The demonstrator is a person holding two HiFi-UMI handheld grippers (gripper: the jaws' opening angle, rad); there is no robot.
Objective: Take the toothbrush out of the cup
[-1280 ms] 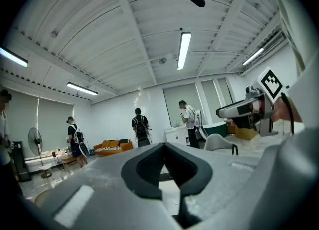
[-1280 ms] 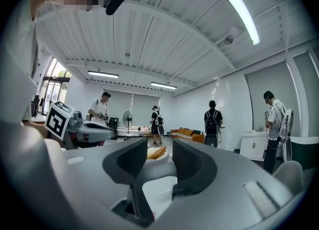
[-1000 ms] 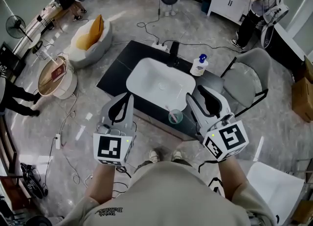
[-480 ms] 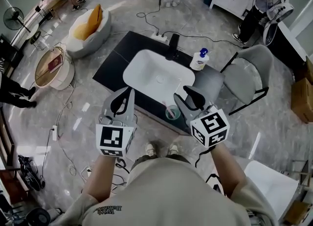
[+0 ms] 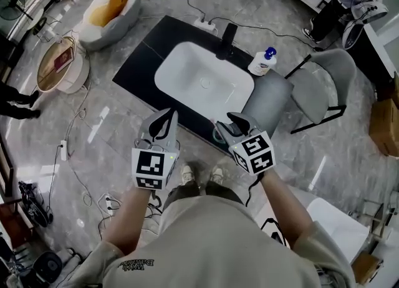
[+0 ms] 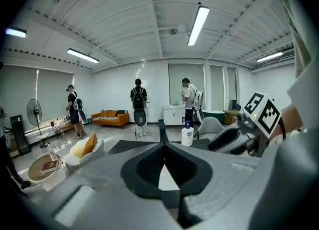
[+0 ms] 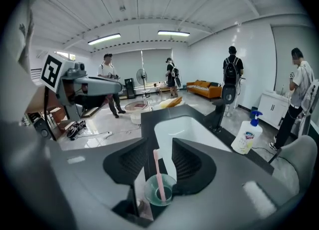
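A translucent, glossy green-tinted cup holds a smooth pink plastic toothbrush on the matt black desk, beside a gleaming white sink; the floor looks like polished grey stone

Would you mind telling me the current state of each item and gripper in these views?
toothbrush: standing in the cup, not gripped.
cup: upright on the dark counter.
right gripper: open, its jaws apart with the toothbrush showing between them, untouched.
left gripper: shut, holding nothing.
soap bottle: upright on the counter.
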